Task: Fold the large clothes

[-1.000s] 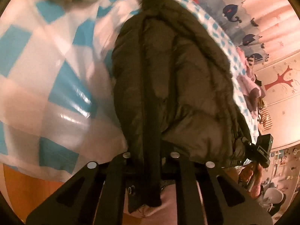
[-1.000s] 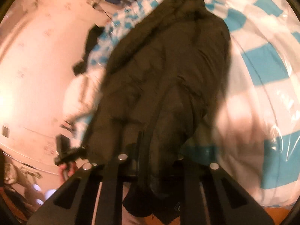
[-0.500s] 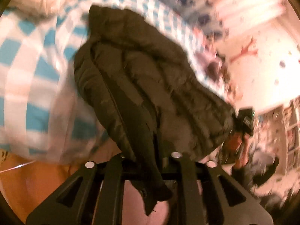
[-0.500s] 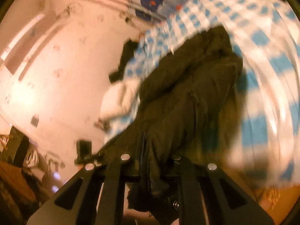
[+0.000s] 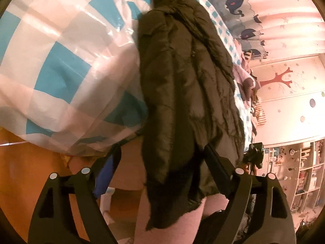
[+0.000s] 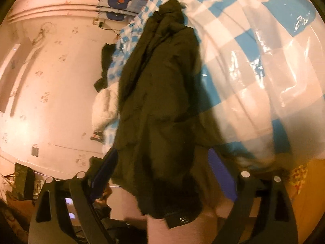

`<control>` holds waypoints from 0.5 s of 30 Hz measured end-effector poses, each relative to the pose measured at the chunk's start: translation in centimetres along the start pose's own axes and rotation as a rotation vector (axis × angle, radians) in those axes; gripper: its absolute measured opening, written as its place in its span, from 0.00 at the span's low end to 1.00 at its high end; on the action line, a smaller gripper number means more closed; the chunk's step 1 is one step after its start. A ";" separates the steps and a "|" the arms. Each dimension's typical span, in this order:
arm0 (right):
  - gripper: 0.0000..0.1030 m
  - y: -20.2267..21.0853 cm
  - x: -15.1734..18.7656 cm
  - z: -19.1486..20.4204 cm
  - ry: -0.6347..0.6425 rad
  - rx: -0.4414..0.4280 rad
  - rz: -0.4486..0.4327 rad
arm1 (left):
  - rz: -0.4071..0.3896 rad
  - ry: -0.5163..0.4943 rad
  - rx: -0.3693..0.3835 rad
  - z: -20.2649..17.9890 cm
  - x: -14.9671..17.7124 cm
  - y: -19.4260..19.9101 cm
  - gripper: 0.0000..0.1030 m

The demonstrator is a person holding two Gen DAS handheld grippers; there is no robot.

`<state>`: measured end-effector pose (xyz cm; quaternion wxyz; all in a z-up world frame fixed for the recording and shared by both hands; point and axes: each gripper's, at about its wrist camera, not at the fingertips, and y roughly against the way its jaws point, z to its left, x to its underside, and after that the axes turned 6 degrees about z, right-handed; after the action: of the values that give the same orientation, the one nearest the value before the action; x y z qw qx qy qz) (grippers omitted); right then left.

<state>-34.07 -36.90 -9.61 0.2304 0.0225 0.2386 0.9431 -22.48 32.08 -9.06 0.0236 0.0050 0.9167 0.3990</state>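
A dark olive puffer jacket lies lengthwise on the bed's blue-and-white checked cover, hood end far away. Its hem droops over the near bed edge. My left gripper has its jaws opening wide; the hem hangs loose between the fingers and neither pad presses on it. The right wrist view shows the same jacket on the cover. My right gripper is opening too, with the hem slack between its fingers. The right gripper also appears as a black unit at the jacket's right corner.
A white padded garment and a black one lie along the wall side of the bed. Pink clothes sit on the other side. Shelves stand beyond. An orange wooden surface shows below the bed edge.
Both grippers were shut on the jacket's hem; their jaws now stand spread and the hem hangs free. Both cameras swung and dipped toward the bed edge.
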 end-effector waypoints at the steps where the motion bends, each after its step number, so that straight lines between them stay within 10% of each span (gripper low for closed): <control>1: 0.84 -0.3 -0.2 -0.4 -0.010 -0.008 0.011 | 0.006 0.005 -0.003 0.1 0.1 -0.5 0.80; 15: 0.86 -3.8 -1.5 -1.6 -0.011 -0.147 0.106 | -0.019 0.037 0.081 -0.6 -1.0 -2.5 0.85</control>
<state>-31.39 -35.34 -12.70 0.1826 0.0231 0.1662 0.9688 -21.48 29.92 -10.46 0.0103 -0.0099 0.9324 0.3612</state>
